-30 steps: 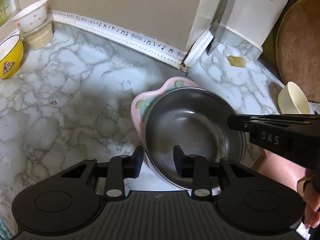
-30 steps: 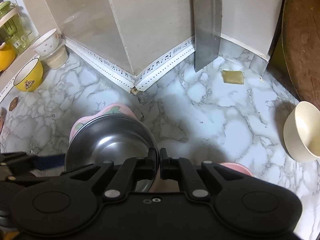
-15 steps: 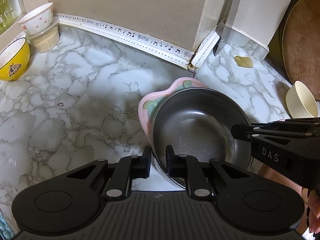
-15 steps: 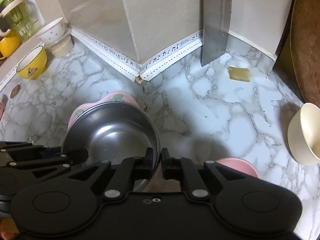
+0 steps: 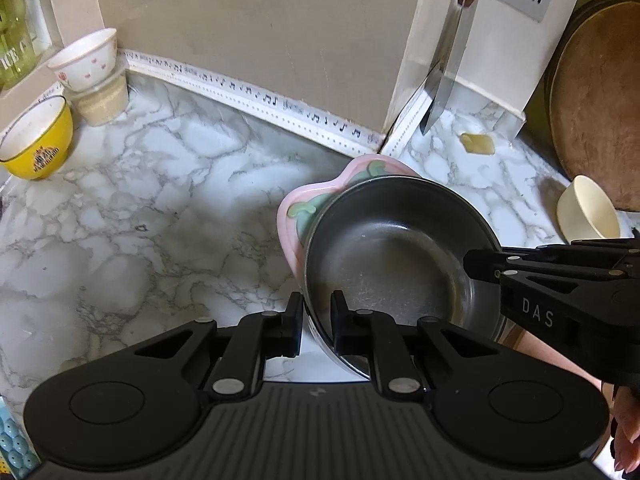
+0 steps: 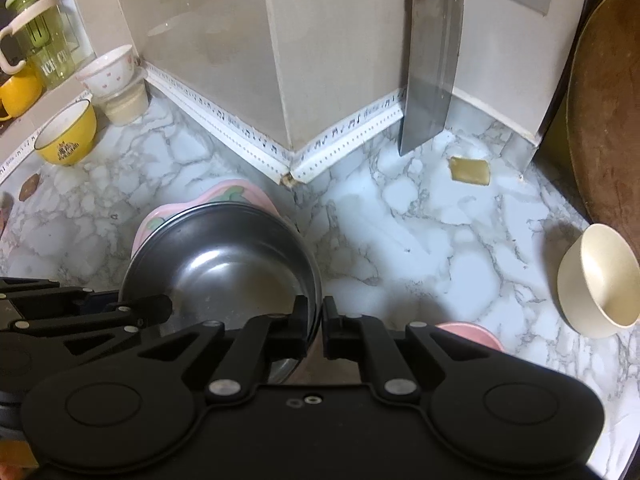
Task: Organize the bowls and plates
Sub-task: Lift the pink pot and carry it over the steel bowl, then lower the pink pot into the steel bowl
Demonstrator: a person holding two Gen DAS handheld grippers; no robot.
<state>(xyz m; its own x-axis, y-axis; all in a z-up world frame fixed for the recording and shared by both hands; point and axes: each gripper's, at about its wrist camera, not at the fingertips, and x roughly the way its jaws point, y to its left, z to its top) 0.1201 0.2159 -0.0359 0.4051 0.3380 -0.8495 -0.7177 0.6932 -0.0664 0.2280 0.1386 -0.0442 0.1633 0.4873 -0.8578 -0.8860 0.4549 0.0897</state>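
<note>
Steel bowl: a metal bowl [image 5: 392,256] sits nested in a pink plate [image 5: 294,216] on the marble table [image 5: 160,208], just in front of the wall corner where the music-note strip [image 5: 248,90] bends.
Left claw: the left claw [image 5: 317,320] is nearly closed, with the bowl's near rim pinched between its two fingers.
Right claw: the right claw [image 6: 316,330] is nearly closed on the bowl's rim on the opposite side, one finger inside the bowl and one outside.
Pink plate: it shows only as a wavy pink edge with green marks behind and to the left of the steel bowl.
Cream bowl: a cream bowl [image 6: 600,280] lies tilted on the table well to the right of the steel bowl, near a round wooden board [image 5: 600,96].
Yellow bowl: a yellow bowl [image 5: 36,140] stands far to the left of the steel bowl, beside a white bowl [image 5: 84,58] stacked on a beige cup [image 5: 104,100].
Pink dish: a pink rim [image 6: 472,334] peeks out just right of the right claw; what it is, I cannot tell.
Knife: a cleaver [image 6: 430,76] hangs against the wall behind the steel bowl.
</note>
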